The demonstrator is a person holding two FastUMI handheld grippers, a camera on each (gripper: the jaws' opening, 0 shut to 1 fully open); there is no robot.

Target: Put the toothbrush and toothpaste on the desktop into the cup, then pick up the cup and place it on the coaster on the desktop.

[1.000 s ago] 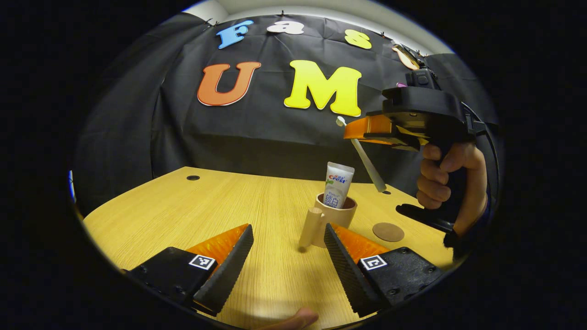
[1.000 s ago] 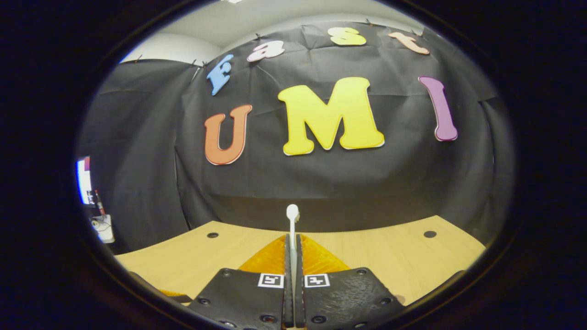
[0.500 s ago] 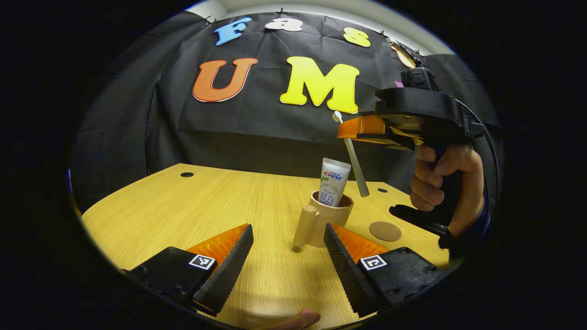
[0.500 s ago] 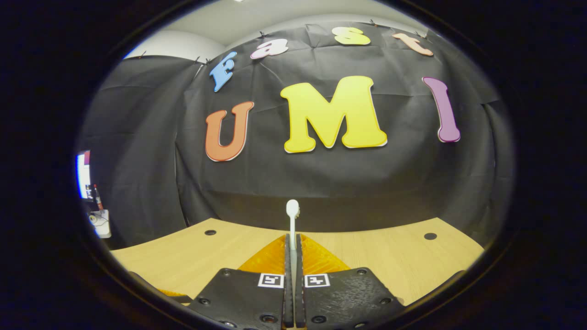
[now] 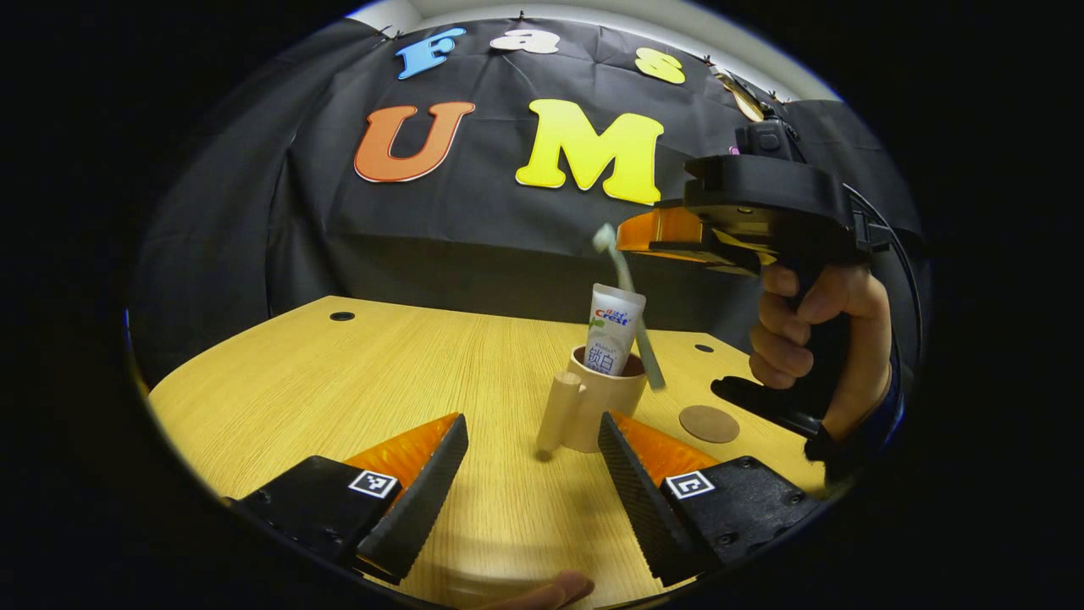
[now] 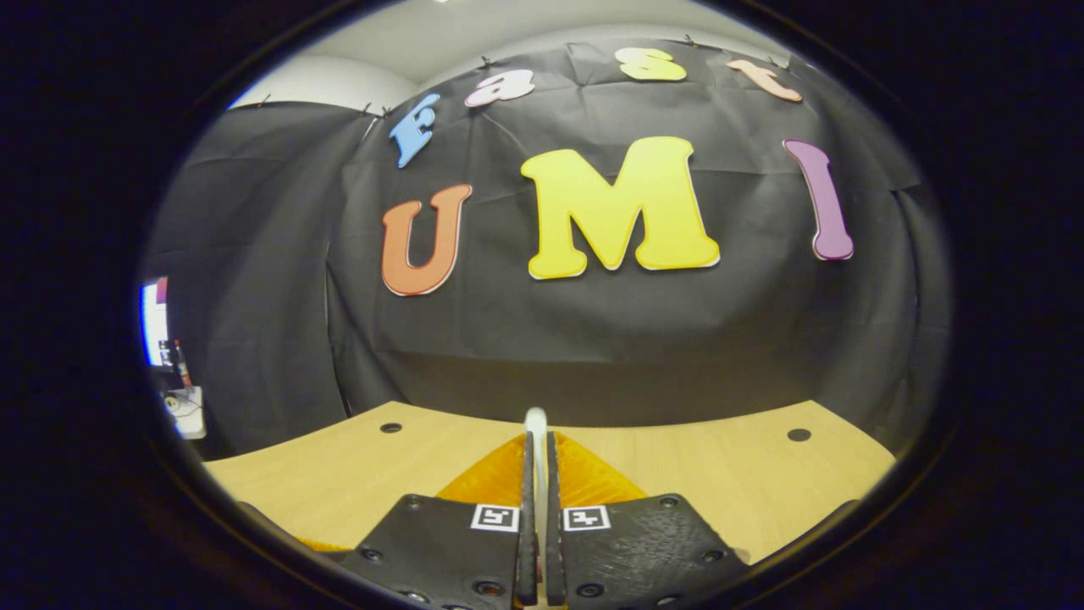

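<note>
- Left gripper view: the left tongs (image 5: 529,474) stood released, fingers spread wide above the wooden surface (image 5: 339,381), with nothing between them.
- Just beyond the fingertips a beige cup (image 5: 605,398) with a cylindrical handle (image 5: 555,411) on its near left side stood upright on the surface.
- A toothpaste tube (image 5: 611,332) stood in the cup, leaning slightly, its flat crimped end uppermost.
- A toothbrush (image 5: 627,301), motion-blurred, slanted from its head at upper left down to its handle end at the cup's right rim; whether that end was inside the cup could not be told.
- The right tongs (image 5: 652,233) were level above the cup, held by a hand (image 5: 813,339) on the grip; the toothbrush shaft passed just in front of their tips.
- A round brown coaster (image 5: 710,423) lay flat on the surface to the right of the cup, apart from it.
- Right gripper view: the right tongs (image 6: 537,483) appeared nearly closed, with a narrow gap; the pale toothbrush (image 6: 536,421) showed in that gap, its rounded head just above the fingertips. Whether both fingers pressed on it could not be told.
</note>
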